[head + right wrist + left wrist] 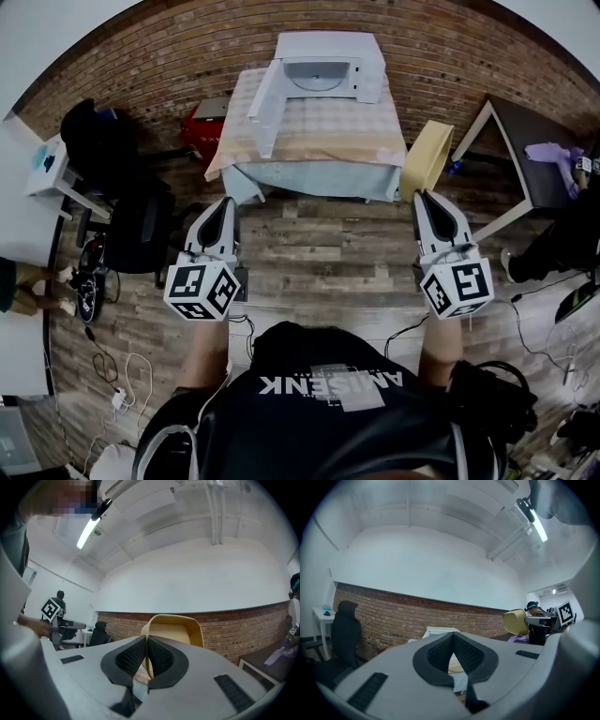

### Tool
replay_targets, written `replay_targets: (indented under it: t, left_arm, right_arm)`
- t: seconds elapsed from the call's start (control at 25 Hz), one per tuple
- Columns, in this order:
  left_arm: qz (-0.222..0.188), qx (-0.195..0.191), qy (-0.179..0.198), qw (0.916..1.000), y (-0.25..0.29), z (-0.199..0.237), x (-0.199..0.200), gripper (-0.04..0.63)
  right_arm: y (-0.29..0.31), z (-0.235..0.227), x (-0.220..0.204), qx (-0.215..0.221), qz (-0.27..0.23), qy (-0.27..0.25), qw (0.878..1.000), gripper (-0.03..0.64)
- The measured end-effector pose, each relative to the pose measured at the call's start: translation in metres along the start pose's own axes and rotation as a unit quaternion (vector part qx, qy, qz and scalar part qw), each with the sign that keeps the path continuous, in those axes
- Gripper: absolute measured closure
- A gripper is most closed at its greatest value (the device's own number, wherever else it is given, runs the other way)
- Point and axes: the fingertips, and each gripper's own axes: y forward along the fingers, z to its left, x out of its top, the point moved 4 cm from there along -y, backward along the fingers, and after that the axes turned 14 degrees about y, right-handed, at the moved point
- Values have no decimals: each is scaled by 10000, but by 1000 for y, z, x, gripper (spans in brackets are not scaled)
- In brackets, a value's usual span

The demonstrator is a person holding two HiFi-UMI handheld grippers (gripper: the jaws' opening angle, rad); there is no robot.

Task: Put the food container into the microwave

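The white microwave (323,66) stands at the far end of a table with a checked cloth (309,136). Its door (265,105) hangs open to the left, and the round turntable shows inside. I cannot make out a food container in any view. My left gripper (228,202) is held over the wooden floor, short of the table's near left corner, shut and empty. My right gripper (423,196) is level with it near the table's right corner, also shut and empty. In the left gripper view the jaws (452,639) meet in front of the microwave (439,631).
A yellow chair (427,155) stands at the table's right corner and fills the right gripper view behind the jaws (146,641). A black office chair (141,230) and a white side table (45,167) are at left. A dark table (530,141) is at right, with cables on the floor.
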Motion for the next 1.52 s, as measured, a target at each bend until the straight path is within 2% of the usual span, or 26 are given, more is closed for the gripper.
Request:
replay_targets:
  t: [0.24,0.44,0.56,0.76,1.0,1.52]
  left_arm:
    - [21,53,79,10000,16,-11,-9,584]
    - [-104,-81,83,9999,48,1,-12,583]
    - [-156,-189,24,9997,73,18,-17,584]
    - [-241,-352,166,9990,114,61,-19,584]
    - [-252,-223,132,9993,162,104,-21,584]
    - [-210,-367,-19,9991,216,165,-39,584]
  right_arm:
    - [11,-20,-10,101,44,7,9999,571]
    - [39,-27,-14,104,90,-99,9999,571]
    - [67,-32,-13,-45,61,-79,9999,571]
    - [119,-25,-8,-103,43,-213,9997,571]
    - [169,-23,-12,-192,104,-226,9995,571]
    - [250,-31,-16,-452,157,-150,9987,571]
